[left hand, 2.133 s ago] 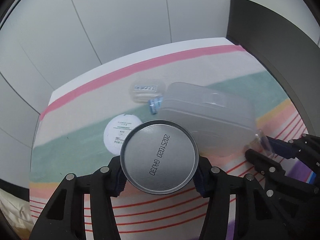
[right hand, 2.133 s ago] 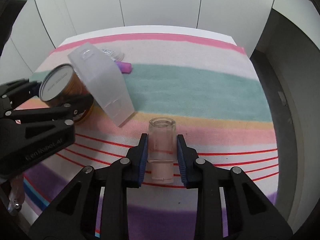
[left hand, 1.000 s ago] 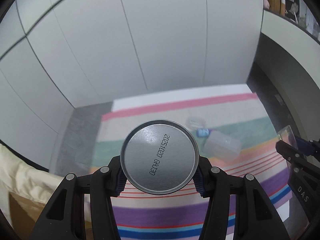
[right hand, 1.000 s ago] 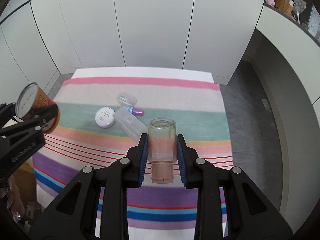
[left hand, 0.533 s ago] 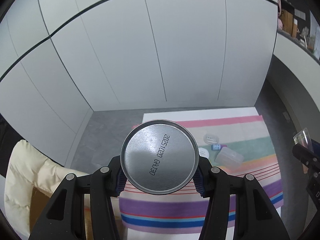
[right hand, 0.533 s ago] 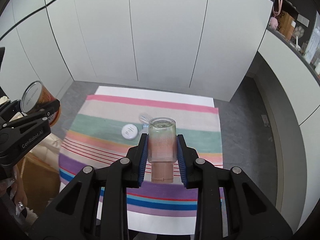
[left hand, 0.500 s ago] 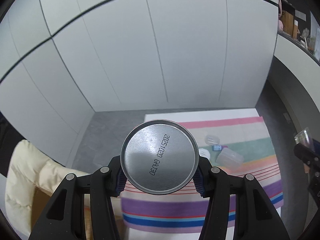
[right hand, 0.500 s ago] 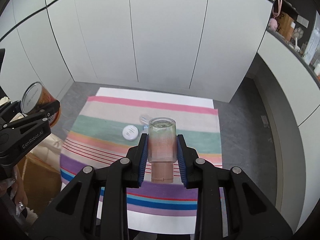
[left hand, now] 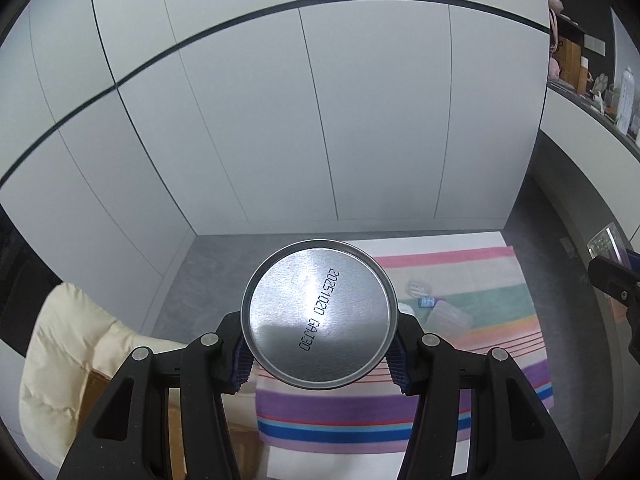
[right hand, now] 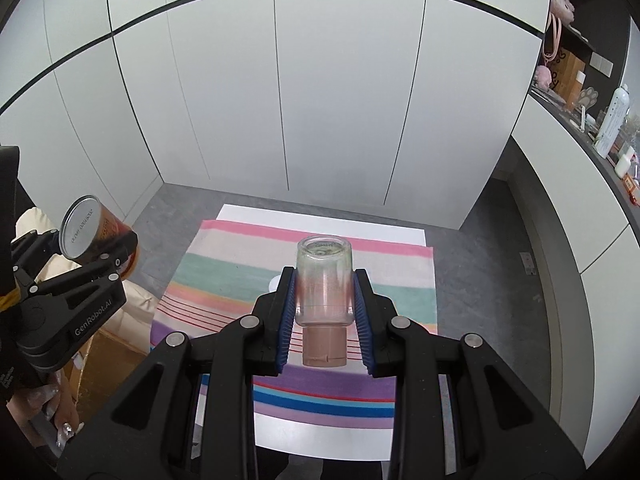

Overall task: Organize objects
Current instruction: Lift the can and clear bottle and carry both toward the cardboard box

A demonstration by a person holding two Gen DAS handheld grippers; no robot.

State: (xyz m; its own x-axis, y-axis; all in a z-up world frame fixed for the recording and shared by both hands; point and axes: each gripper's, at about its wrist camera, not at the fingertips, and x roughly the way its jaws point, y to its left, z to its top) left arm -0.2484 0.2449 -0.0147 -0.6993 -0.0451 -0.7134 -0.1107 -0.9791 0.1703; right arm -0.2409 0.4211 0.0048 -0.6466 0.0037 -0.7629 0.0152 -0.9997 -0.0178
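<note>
As both hands had risen well clear of the striped cloth (right hand: 392, 276), the left gripper (left hand: 318, 354) held a tin can (left hand: 319, 314) clamped between its jaws, and the right gripper (right hand: 324, 316) gripped a clear jar (right hand: 324, 280). Both items were off the cloth, apparently bound elsewhere. Far below the left jaws lay a translucent box (left hand: 448, 317) and small containers (left hand: 420, 289); nothing obstructed.

the cloth (right hand: 400, 276) is striped in pink, cream, teal, orange, thin red lines, purple and blue. the can (left hand: 319, 318) shows a silver base with dark printed digits and an orange-brown side, and the bottle (right hand: 324, 286) is clear with a brown cap.
</note>
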